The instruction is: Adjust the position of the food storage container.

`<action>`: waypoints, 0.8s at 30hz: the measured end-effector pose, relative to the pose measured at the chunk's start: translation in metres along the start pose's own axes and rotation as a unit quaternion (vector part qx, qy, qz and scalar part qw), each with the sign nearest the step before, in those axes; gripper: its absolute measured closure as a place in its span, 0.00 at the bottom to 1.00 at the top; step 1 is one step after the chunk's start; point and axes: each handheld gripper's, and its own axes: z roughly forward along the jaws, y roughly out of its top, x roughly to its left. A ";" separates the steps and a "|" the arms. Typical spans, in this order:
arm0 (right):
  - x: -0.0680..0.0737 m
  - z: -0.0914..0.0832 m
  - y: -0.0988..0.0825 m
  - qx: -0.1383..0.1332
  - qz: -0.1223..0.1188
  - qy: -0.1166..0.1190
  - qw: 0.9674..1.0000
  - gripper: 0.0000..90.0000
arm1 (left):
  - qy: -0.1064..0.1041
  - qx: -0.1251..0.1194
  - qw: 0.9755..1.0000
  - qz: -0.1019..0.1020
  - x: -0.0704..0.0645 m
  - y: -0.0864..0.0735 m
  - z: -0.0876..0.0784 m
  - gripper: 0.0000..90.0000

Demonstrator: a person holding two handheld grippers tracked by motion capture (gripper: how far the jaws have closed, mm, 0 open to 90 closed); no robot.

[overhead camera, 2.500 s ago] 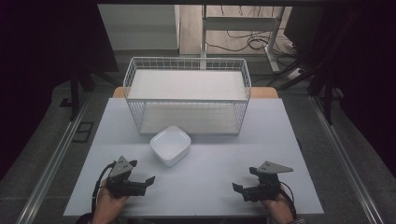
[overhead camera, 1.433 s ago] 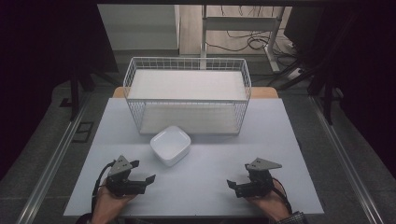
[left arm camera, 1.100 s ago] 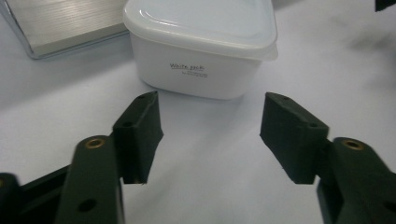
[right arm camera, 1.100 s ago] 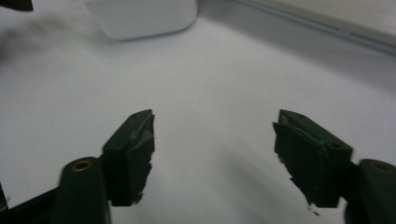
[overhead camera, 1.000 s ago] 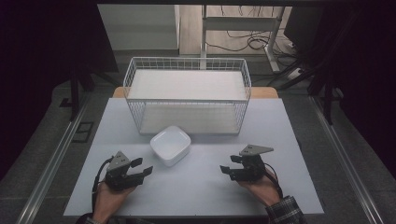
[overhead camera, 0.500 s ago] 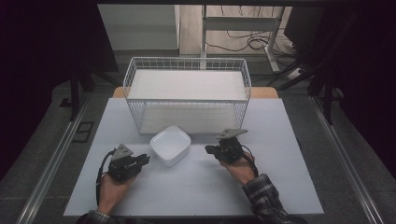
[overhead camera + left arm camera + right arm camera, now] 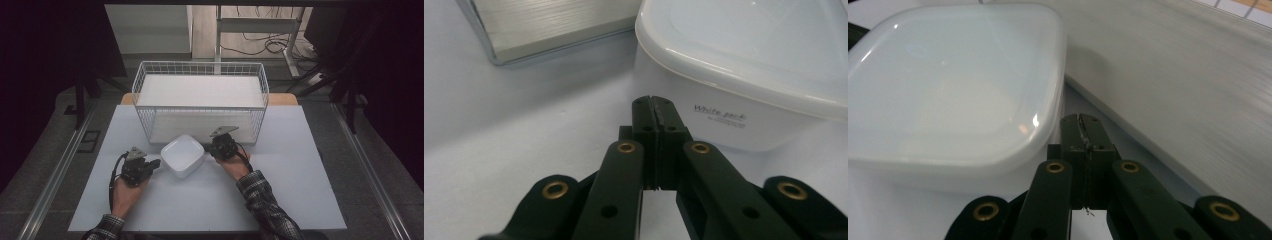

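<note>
A white square lidded container (image 7: 182,155) sits on the table just in front of the wire basket (image 7: 200,79). My left gripper (image 7: 156,163) is at the container's left side, jaws pressed together, tips close to its wall (image 7: 704,117) marked "White pack". My right gripper (image 7: 208,148) is at the container's right side, also shut, its tips beside the lid's corner (image 7: 1045,107). Neither holds anything.
The wire basket with a white liner stands behind the container, its front edge close to my right gripper. The white table (image 7: 280,180) has open room at the front and to both sides. A desk frame and cables lie beyond the table.
Both grippers have moved from the table's front edge inward and forward to flank the container. The right travelled farther. The container has not moved.
</note>
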 end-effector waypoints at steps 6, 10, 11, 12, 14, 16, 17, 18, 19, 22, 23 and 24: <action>0.001 0.003 -0.001 0.008 -0.009 0.005 1.000 0.99 | -0.009 -0.001 1.000 0.006 -0.002 0.004 0.005 1.00; 0.004 -0.003 -0.005 0.011 -0.013 0.007 1.000 0.99 | -0.012 0.008 1.000 0.020 -0.009 0.006 0.012 1.00; 0.004 -0.005 -0.006 0.012 -0.012 0.007 1.000 0.99 | -0.015 0.008 1.000 0.018 -0.009 0.007 0.012 1.00; 0.004 -0.005 -0.006 0.012 -0.012 0.007 1.000 0.99 | -0.015 0.008 1.000 0.018 -0.009 0.007 0.012 1.00; 0.003 -0.010 -0.008 0.012 -0.004 0.010 1.000 0.99 | -0.027 0.007 1.000 0.012 -0.010 0.008 0.014 1.00; 0.003 -0.017 -0.014 0.012 0.008 0.013 1.000 0.99 | -0.029 0.008 0.999 0.017 -0.014 0.010 0.017 1.00; 0.004 -0.020 -0.017 0.011 0.011 0.012 1.000 0.99 | -0.033 0.009 0.999 0.018 -0.016 0.010 0.018 1.00; 0.003 -0.023 -0.019 0.012 0.010 0.011 1.000 0.99 | -0.033 0.009 0.999 0.018 -0.016 0.010 0.018 1.00; 0.004 -0.027 -0.021 0.012 0.013 0.012 1.000 0.99 | -0.040 0.010 0.999 0.018 -0.019 0.011 0.020 1.00; 0.004 -0.037 -0.029 0.013 0.022 0.012 1.000 0.99 | -0.049 0.013 0.998 0.027 -0.026 0.013 0.023 1.00; 0.004 -0.040 -0.031 0.013 0.025 0.011 1.000 0.99 | -0.051 0.014 0.998 0.031 -0.028 0.013 0.024 1.00; 0.004 -0.040 -0.031 0.013 0.025 0.011 1.000 0.99 | -0.051 0.014 0.998 0.031 -0.028 0.013 0.024 1.00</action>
